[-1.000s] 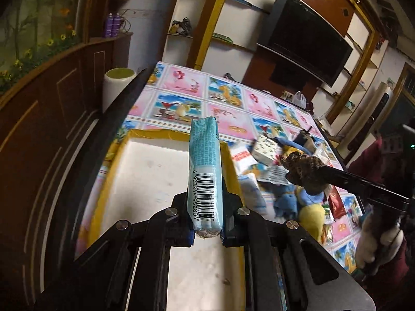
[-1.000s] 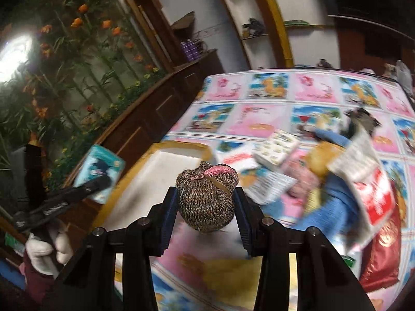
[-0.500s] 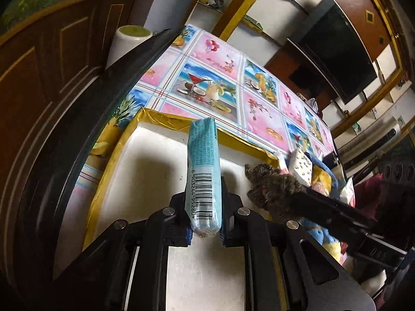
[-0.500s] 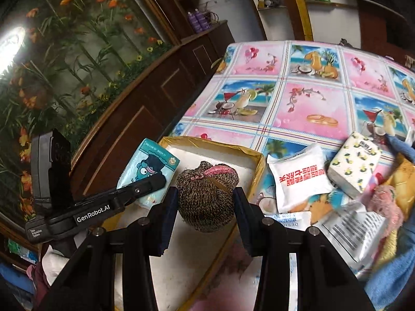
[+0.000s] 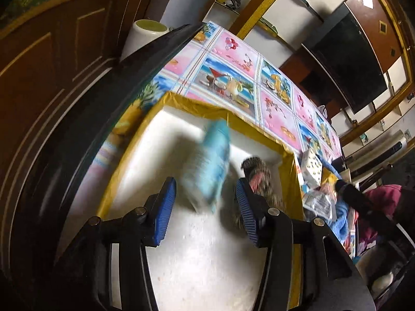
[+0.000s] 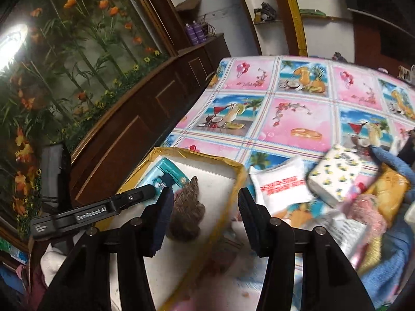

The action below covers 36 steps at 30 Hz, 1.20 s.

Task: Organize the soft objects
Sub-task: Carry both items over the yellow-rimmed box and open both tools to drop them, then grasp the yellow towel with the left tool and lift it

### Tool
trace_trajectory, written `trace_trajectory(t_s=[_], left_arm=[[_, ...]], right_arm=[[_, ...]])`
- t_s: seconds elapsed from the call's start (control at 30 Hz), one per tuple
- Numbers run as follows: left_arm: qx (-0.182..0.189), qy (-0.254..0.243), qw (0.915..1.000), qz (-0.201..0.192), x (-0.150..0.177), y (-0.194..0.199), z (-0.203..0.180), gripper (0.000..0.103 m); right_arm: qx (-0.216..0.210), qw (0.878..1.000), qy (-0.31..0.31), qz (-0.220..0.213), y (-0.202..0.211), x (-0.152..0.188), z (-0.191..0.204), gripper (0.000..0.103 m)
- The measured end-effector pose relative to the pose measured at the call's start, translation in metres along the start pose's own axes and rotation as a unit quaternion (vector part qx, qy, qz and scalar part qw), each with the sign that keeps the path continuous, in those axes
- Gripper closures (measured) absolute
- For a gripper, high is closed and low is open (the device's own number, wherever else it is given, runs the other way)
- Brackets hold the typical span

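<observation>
A white foam box (image 5: 197,103) with a yellow taped rim lies at the table's left edge. My left gripper (image 5: 205,184) hovers over it, jaws opening. A light blue tissue pack (image 5: 210,165), blurred, is loose between the blue pads (image 5: 163,207) and touches neither. In the right wrist view the tissue pack (image 6: 168,176) lies in the box (image 6: 197,153) beside the left gripper's tip (image 6: 150,190). My right gripper (image 6: 205,193) is above the box's right side, jaws opening. The brown knit pouch (image 6: 185,215) lies on the box floor by its left finger, free of both pads. The same pouch (image 5: 255,171) shows behind my left gripper's right finger.
To the right of the box is a pile: a white pack with red print (image 6: 280,184), a lemon-patterned pack (image 6: 337,173), a yellow plush (image 6: 391,191) and a blue plush (image 6: 384,272). The dark table edge (image 5: 129,83) and a white bin (image 5: 145,33) lie to the left.
Both grippers came down over the box and their jaws parted. The tissue pack dropped out of the left gripper and the knit pouch out of the right one, into the box.
</observation>
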<state>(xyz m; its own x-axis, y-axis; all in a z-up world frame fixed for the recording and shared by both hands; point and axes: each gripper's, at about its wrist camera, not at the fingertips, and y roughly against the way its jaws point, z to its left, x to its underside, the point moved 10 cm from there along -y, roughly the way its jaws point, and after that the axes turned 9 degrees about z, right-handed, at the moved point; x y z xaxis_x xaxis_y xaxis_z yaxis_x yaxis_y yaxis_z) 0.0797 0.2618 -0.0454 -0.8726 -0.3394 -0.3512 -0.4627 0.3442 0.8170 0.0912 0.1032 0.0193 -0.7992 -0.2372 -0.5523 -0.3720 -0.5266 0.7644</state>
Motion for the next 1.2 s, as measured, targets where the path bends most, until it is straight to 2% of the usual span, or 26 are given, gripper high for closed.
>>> trace_trajectory(t_s=[0.13, 0.27, 0.33, 0.43, 0.5, 0.53, 0.67, 0.8, 1.07, 1.2], left_arm=[[0.002, 0.000, 0.9999, 0.011, 0.023, 0.003, 0.004, 0.055], [0.016, 0.009, 0.9996, 0.020, 0.036, 0.006, 0.008, 0.055], [0.028, 0.008, 0.9996, 0.005, 0.036, 0.021, -0.002, 0.055], [0.032, -0.048, 0.9980, -0.026, 0.044, 0.052, -0.046, 0.055], [0.038, -0.094, 0.9944, -0.030, 0.057, 0.063, -0.082, 0.050], [0.046, -0.118, 0.9916, -0.024, 0.067, 0.064, -0.103, 0.044], [0.054, -0.207, 0.9767, 0.022, 0.114, 0.036, -0.176, 0.042], [0.039, -0.263, 0.9625, 0.052, 0.144, -0.004, -0.216, 0.042], [-0.025, -0.347, 0.9360, 0.057, 0.158, -0.065, -0.262, 0.042], [-0.056, -0.347, 0.9327, 0.082, 0.167, -0.094, -0.260, 0.043]], right_arm=[[0.027, 0.999, 0.008, -0.026, 0.047, 0.020, -0.025, 0.051], [0.071, 0.996, -0.006, -0.045, 0.089, 0.050, -0.069, 0.050], [0.094, 0.994, -0.014, -0.045, 0.101, 0.068, -0.090, 0.050], [0.109, 0.993, -0.029, -0.037, 0.109, 0.092, -0.115, 0.050], [0.112, 0.992, -0.043, -0.041, 0.114, 0.105, -0.132, 0.049], [0.112, 0.991, -0.050, -0.045, 0.117, 0.108, -0.138, 0.049], [0.114, 0.986, -0.093, -0.079, 0.132, 0.118, -0.172, 0.049], [0.129, 0.979, -0.118, -0.109, 0.147, 0.129, -0.200, 0.049], [0.118, 0.973, -0.147, -0.135, 0.158, 0.136, -0.227, 0.049], [0.117, 0.975, -0.142, -0.125, 0.153, 0.138, -0.226, 0.049]])
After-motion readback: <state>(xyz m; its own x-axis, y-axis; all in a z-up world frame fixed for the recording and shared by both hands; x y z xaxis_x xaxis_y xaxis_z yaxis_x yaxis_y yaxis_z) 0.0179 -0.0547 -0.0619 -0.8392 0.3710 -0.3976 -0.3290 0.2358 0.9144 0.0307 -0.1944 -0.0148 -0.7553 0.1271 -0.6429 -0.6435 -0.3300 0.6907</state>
